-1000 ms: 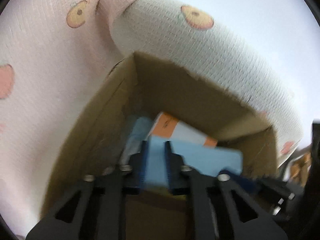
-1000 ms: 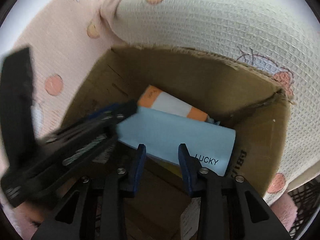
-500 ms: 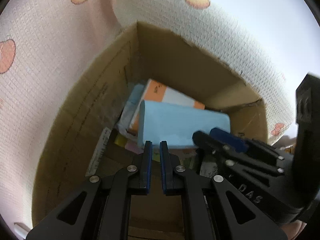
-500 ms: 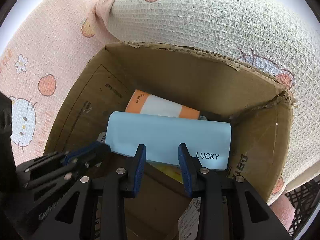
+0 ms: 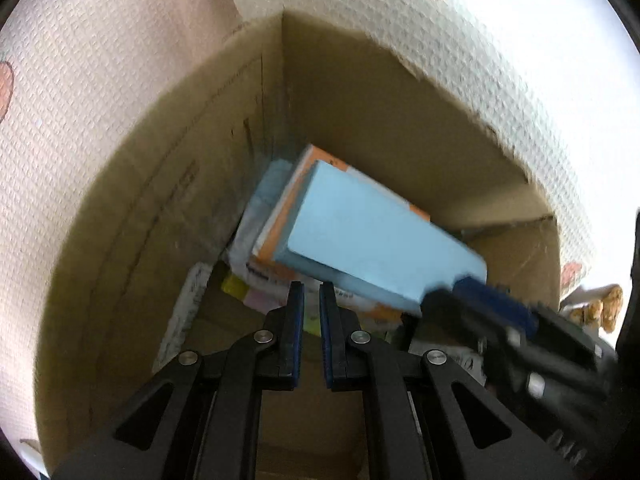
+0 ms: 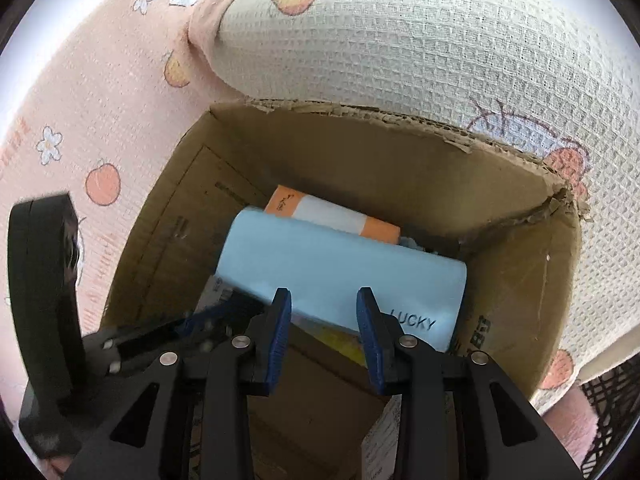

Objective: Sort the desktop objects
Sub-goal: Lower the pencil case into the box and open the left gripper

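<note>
Blue box (image 6: 340,264) in cardboard box (image 6: 520,288), both grippers empty

"LUCKY" on light-blue box (image 6: 340,272); carton print unreadable.

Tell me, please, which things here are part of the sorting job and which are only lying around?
Part of the job:
- cardboard box, where items are collected
- light blue LUCKY case, lying on top inside it
- orange and white booklet under the case
- left gripper, nearly closed, empty
- right gripper, open, empty

Only lying around:
- patterned cloth surrounding the box
- black basket at the edge
</note>
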Available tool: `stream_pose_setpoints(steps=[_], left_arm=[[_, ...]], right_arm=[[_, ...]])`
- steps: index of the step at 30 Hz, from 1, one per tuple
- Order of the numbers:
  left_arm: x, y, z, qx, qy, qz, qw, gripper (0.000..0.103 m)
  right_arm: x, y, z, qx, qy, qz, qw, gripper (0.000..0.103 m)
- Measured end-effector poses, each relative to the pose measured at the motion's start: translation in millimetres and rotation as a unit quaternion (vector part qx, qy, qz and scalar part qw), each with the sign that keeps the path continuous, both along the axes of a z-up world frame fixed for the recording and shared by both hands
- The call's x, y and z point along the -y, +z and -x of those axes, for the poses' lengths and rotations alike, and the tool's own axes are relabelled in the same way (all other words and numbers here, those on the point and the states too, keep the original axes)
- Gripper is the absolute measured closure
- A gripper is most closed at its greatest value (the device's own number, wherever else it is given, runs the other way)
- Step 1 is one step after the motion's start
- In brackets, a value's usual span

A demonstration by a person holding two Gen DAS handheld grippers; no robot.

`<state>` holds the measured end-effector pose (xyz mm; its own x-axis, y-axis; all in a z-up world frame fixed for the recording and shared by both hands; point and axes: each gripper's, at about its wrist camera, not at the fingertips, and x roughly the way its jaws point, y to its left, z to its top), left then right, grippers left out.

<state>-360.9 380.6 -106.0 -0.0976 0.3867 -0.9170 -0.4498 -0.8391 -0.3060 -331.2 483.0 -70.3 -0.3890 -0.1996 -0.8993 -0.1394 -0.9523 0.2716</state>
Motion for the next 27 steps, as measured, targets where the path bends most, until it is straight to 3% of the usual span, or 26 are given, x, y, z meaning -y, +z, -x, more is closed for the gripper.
stream_pose_setpoints(steps=[8, 15, 18, 27], left_arm=[[1, -7, 9, 0.01, -0.001, -0.007, 0.9999, 0.095], [10, -12, 8, 0.02, 0.002, -0.012, 0.9997, 0.095], [14, -11, 7, 0.016, 0.003, -0.013, 0.9998, 0.095], [24, -15, 5, 0.018, 0.004, -0.007, 0.9998, 0.095]], right_arm=[[3, 3, 4, 0.02, 0.018, -0.002, 1.0, 0.071], [21, -10, 5, 0.068, 0.082, -0.002, 0.994, 0.071], [22, -21, 10, 0.085, 0.072, -0.027, 0.993, 0.072], [15, -18, 19, 0.073, 0.044, -0.073, 0.994, 0.072]])
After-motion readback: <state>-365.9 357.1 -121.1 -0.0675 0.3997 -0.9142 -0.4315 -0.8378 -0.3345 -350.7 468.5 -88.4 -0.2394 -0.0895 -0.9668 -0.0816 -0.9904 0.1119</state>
